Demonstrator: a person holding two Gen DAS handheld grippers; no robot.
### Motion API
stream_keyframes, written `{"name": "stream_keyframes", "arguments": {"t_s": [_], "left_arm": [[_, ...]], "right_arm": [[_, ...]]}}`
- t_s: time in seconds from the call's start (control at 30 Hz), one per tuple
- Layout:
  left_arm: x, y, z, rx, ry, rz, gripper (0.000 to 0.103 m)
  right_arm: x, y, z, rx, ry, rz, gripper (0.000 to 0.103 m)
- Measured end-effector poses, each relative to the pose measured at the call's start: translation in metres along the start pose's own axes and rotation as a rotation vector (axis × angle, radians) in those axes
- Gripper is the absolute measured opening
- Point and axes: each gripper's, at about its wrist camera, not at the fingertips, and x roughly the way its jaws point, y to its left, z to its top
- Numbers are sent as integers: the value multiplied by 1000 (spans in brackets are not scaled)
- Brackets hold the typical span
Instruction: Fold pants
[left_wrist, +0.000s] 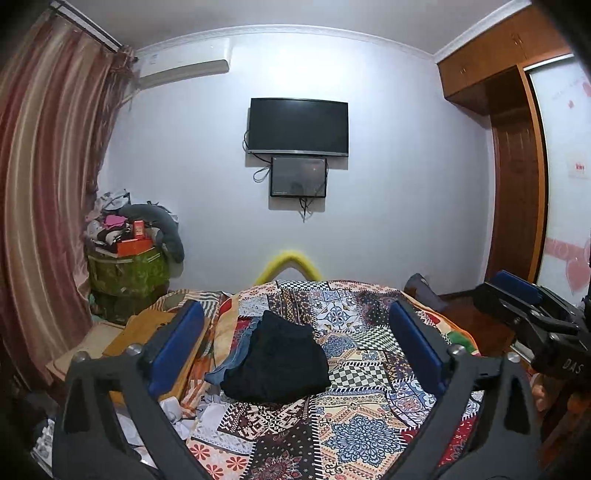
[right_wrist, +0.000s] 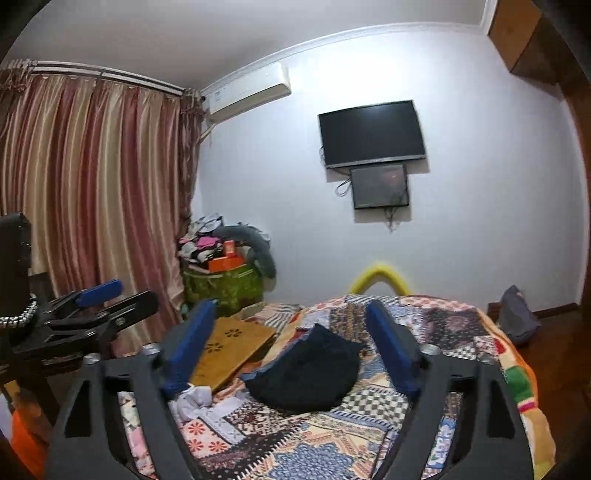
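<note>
Black pants (left_wrist: 279, 360) lie bunched in a heap on the patterned bedspread (left_wrist: 351, 424), on top of a blue denim garment (left_wrist: 236, 354). They also show in the right wrist view (right_wrist: 310, 373). My left gripper (left_wrist: 295, 328) is open and empty, held above the bed short of the heap. My right gripper (right_wrist: 291, 332) is open and empty, also above the bed short of the heap. Each gripper shows at the edge of the other's view: the right one (left_wrist: 524, 306) and the left one (right_wrist: 99, 299).
A wooden board (right_wrist: 232, 350) lies at the bed's left side, with white cloth (right_wrist: 195, 398) in front of it. A green box piled with clutter (left_wrist: 125, 266) stands by the curtain. A yellow foam piece (left_wrist: 288, 266) sits at the bed's far end. A wardrobe (left_wrist: 517, 184) stands to the right.
</note>
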Motion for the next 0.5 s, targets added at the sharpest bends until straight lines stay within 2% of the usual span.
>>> {"name": "stream_keyframes", "arguments": {"t_s": [0.03,0.07,0.5], "left_arm": [[-4,0,0,1,0,2,102],[-6,-1,0,0,1,5,103],[-3,-1,-4,-2,16,9,103]], "right_arm": [[0,-1,0,3,2,-8,101],[1,-2,1,8,3,-17,103],[-7,-4,-10,8,30,-48,103]]}}
